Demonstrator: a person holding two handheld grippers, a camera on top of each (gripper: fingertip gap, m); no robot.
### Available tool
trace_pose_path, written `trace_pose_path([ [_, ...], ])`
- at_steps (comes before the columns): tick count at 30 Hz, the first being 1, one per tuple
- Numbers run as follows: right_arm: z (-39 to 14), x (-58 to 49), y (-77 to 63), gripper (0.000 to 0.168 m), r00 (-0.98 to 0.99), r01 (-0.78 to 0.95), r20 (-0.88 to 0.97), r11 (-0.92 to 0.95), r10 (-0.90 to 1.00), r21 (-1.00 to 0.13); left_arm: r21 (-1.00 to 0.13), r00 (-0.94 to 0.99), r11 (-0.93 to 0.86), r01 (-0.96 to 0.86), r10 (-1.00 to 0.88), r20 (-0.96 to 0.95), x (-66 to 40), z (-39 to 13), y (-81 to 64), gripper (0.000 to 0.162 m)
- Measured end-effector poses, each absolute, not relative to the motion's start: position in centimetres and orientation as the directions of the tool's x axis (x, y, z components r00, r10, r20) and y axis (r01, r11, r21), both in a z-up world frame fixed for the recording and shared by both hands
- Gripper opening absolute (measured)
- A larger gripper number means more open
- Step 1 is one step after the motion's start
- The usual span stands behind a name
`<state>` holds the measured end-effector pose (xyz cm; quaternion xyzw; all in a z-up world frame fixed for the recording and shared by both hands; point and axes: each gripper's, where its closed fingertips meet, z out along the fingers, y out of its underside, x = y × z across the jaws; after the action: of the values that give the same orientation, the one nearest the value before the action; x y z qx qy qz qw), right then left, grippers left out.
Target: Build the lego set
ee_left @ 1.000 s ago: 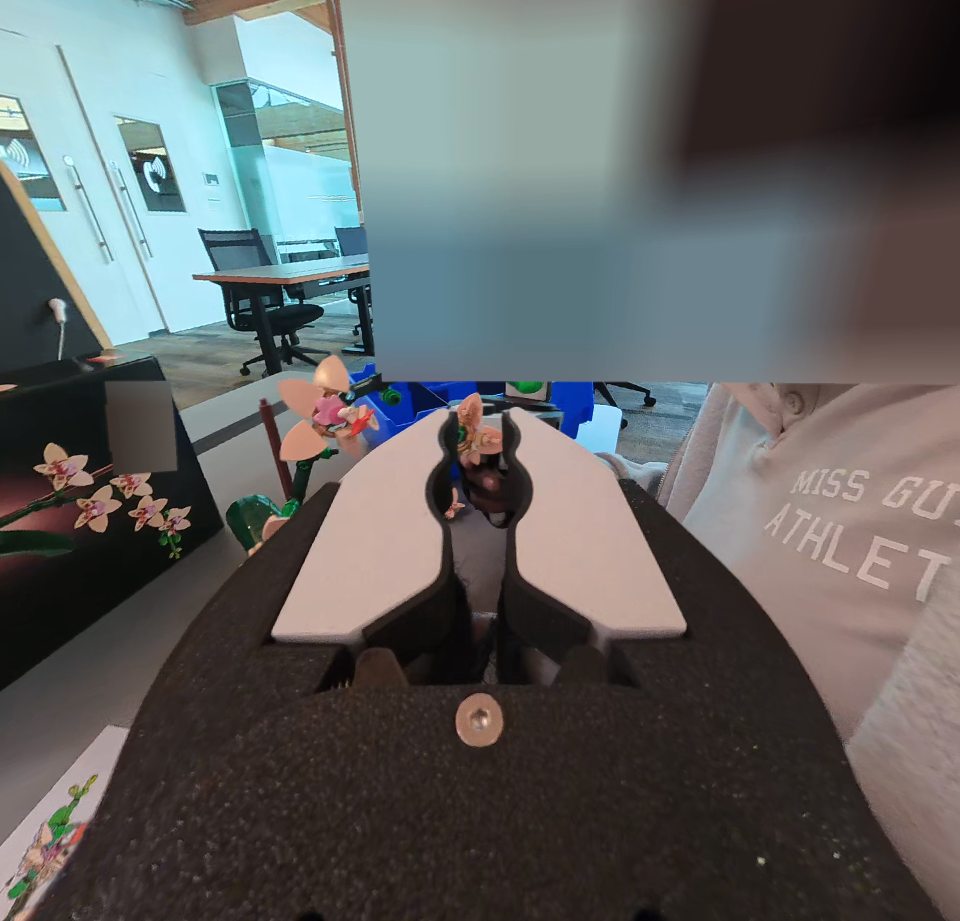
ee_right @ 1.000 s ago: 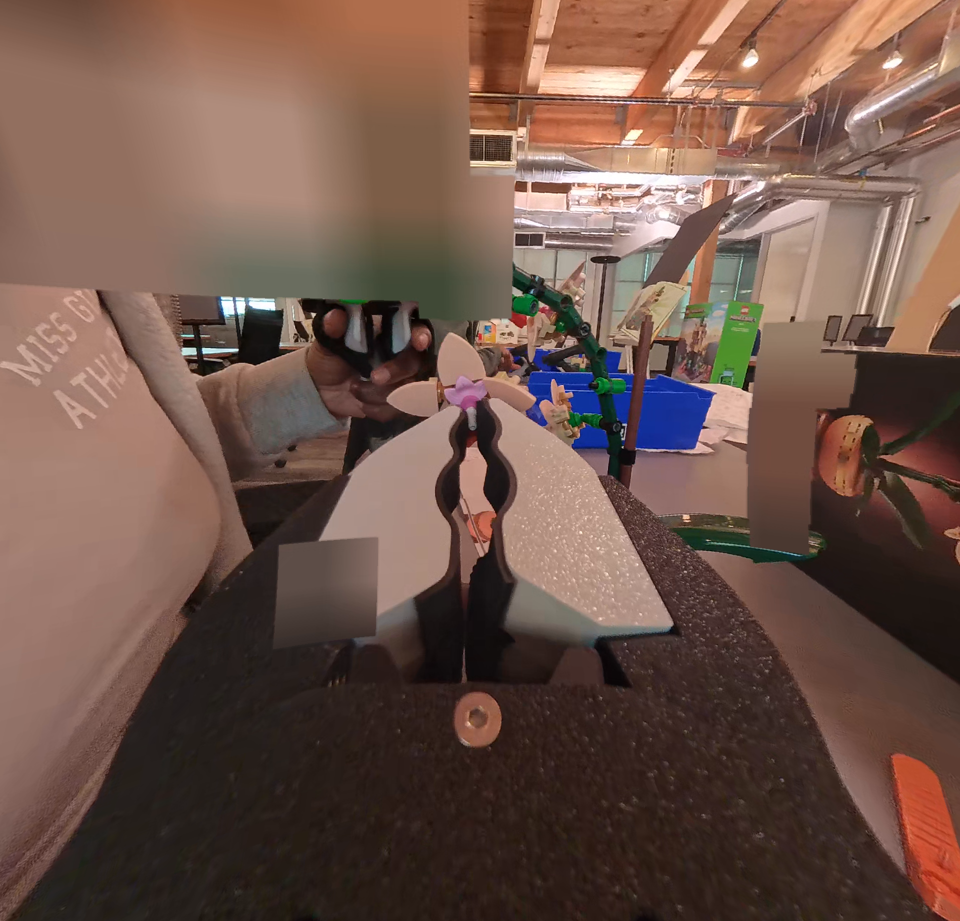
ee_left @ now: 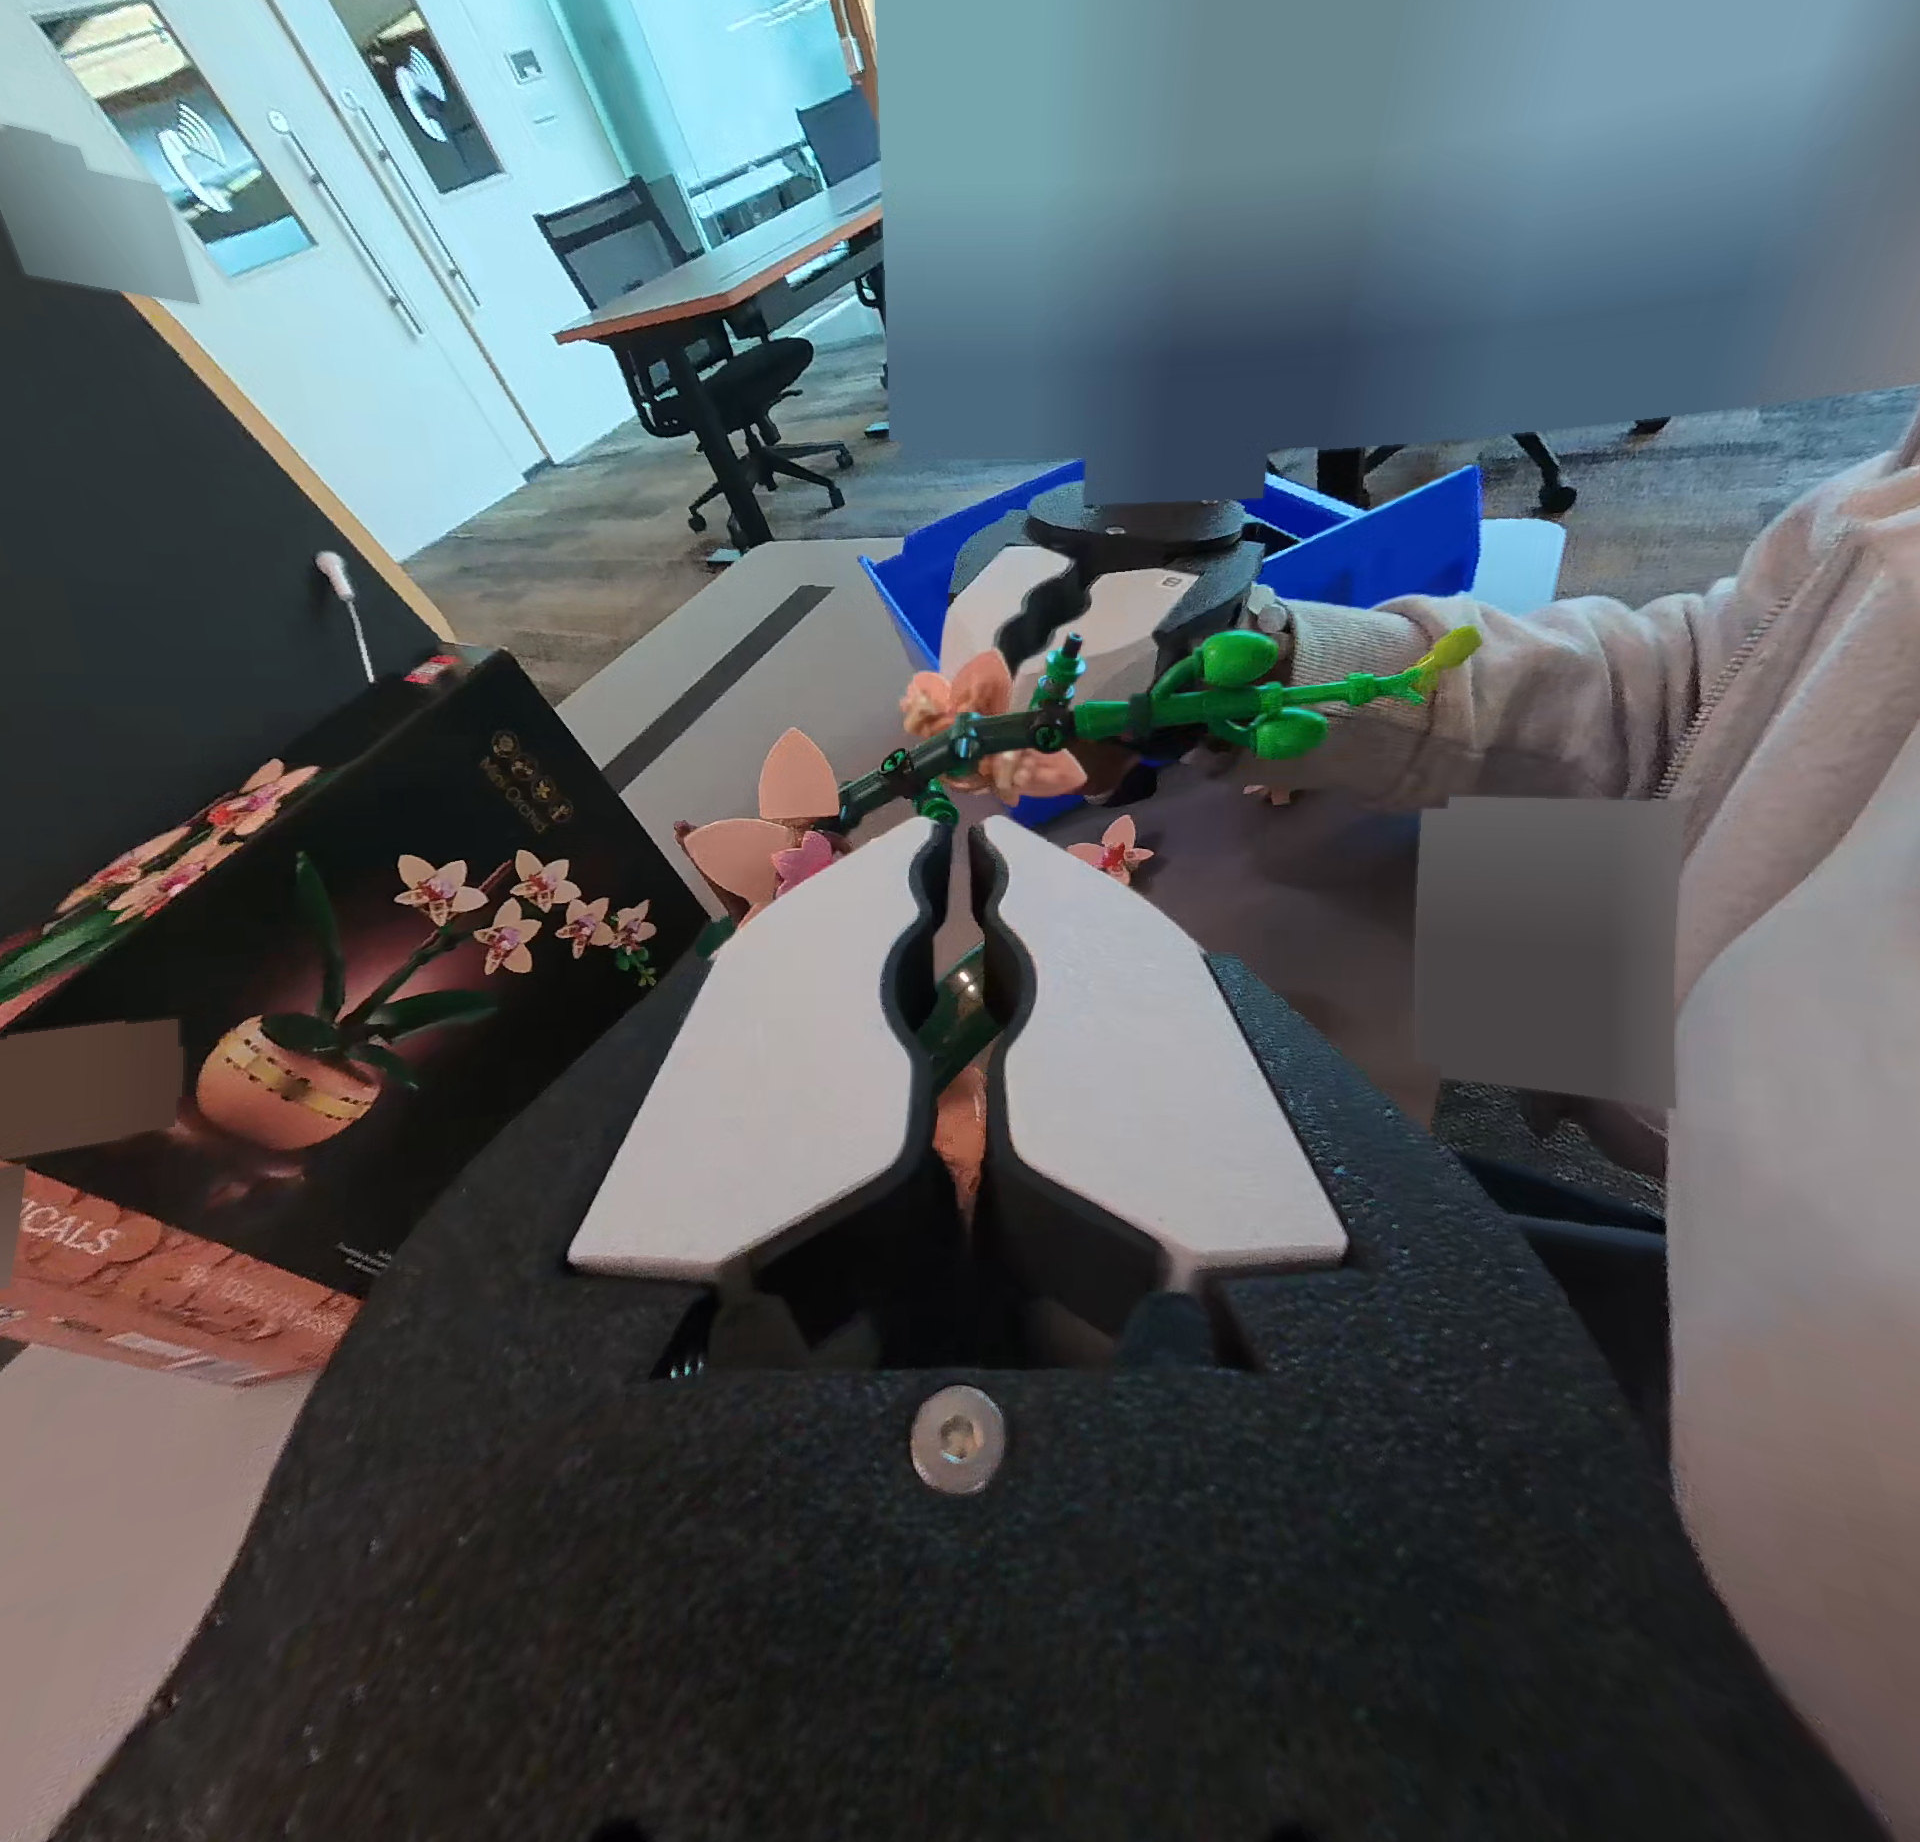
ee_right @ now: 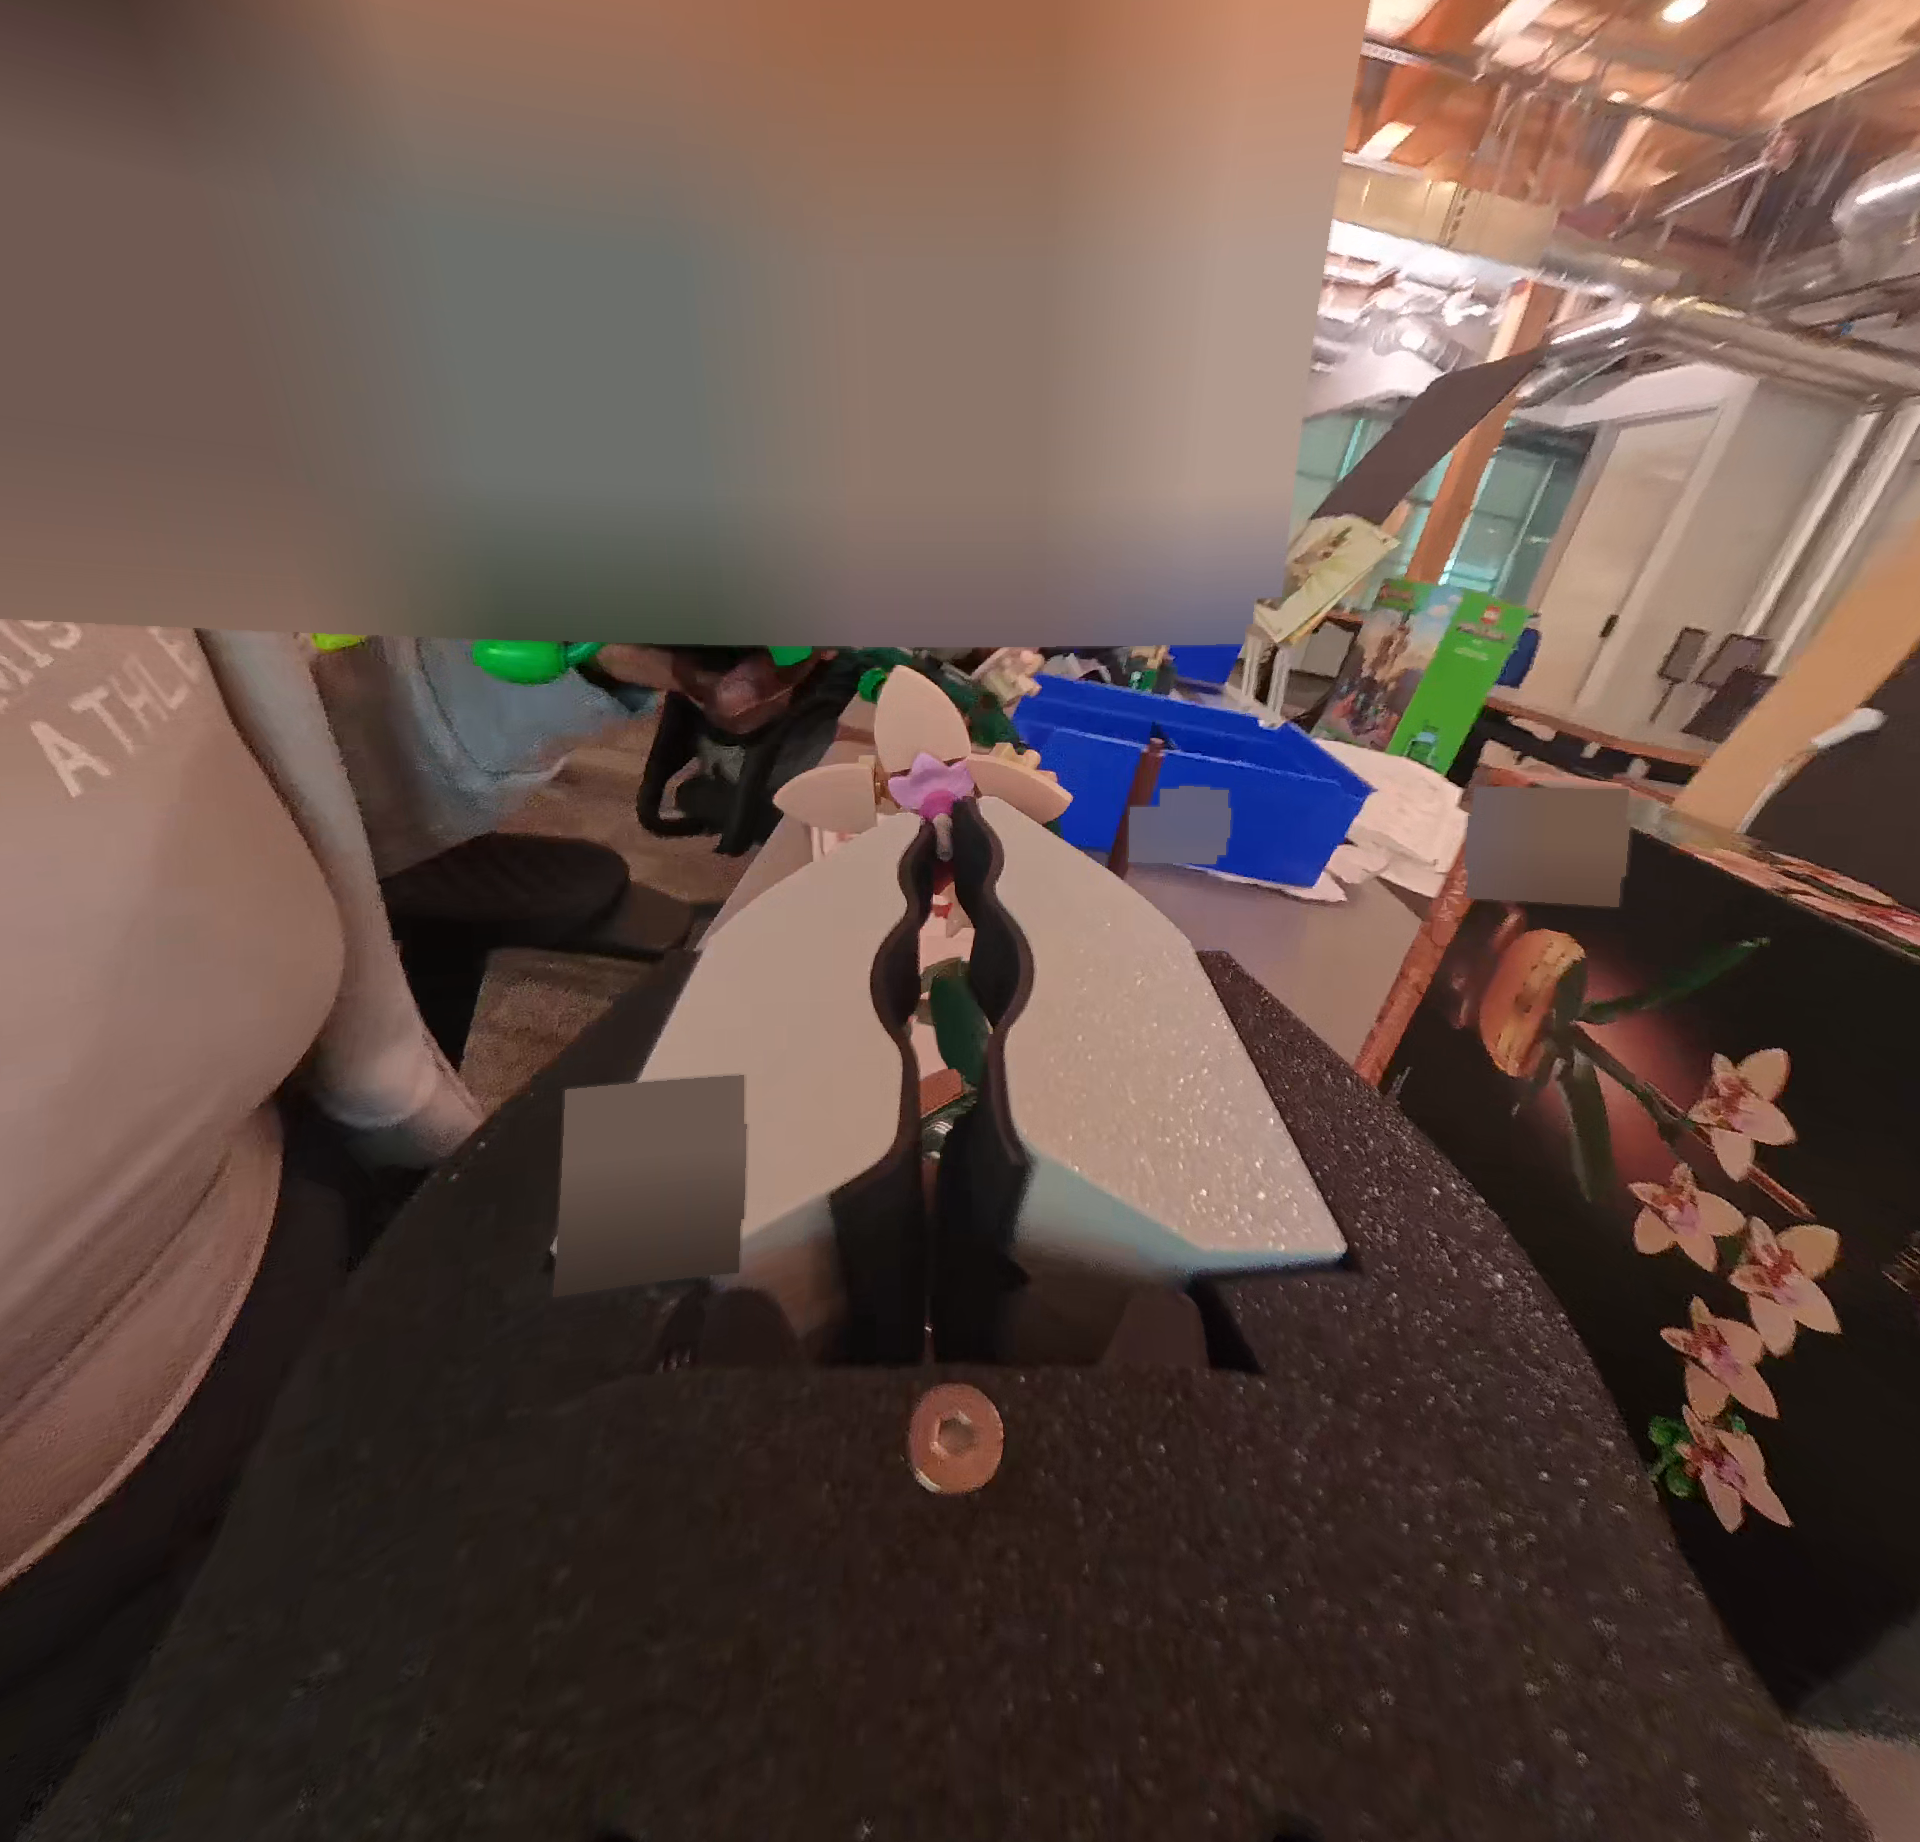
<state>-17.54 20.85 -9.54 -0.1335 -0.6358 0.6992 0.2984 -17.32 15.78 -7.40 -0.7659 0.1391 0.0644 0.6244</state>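
The orchid flower (ee_right: 925,776), light and snap-fragile, sits at twelve o'clock, clamped by its centre stub in the right gripper (ee_right: 951,836). The left gripper (ee_left: 958,836) is clamped on the green stem (ee_left: 1039,727); grip stems, not petals.

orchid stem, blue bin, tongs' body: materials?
Orchid stem: glossy moulded plastic, going by the highlights on its buds. Blue bin: smooth, rigid plastic, uniform colour. Left tongs body: matte black, grainy; possibly printed plastic or foam.
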Motion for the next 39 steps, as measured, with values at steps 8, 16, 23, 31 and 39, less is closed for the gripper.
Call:
trace_pose_path([
  [8,-9.9,-18.4,19.8,0.003,-0.840,-0.203,0.194,0.039,0.506,-0.978,-0.923,0.938,-0.167,-0.346,-0.079,-0.337,-17.4,-8.6,17.0,0.013],
  [16,-9.9,-18.4,19.2,0.004,-0.870,-0.182,0.158,-0.006,0.468,-0.983,-0.920,0.931,-0.144,-0.364,-0.066,-0.358,-17.7,-8.3,16.8,0.012],
  [23,-9.7,-18.3,19.3,0.004,-0.906,-0.194,0.180,0.003,0.382,-0.981,-0.895,0.910,-0.168,-0.414,-0.083,-0.406,-17.6,-8.4,17.4,0.009],
  [31,-9.3,-18.6,19.1,0.003,-0.941,-0.157,0.110,-0.125,0.319,-0.980,-0.905,0.919,-0.161,-0.393,-0.093,-0.383,-18.1,-8.1,17.6,0.005],
  [39,-9.0,-18.5,19.8,0.003,-0.962,-0.117,0.053,-0.232,0.266,-0.966,-0.956,0.951,-0.108,-0.273,-0.178,-0.252,-18.3,-7.9,17.0,0.004],
])
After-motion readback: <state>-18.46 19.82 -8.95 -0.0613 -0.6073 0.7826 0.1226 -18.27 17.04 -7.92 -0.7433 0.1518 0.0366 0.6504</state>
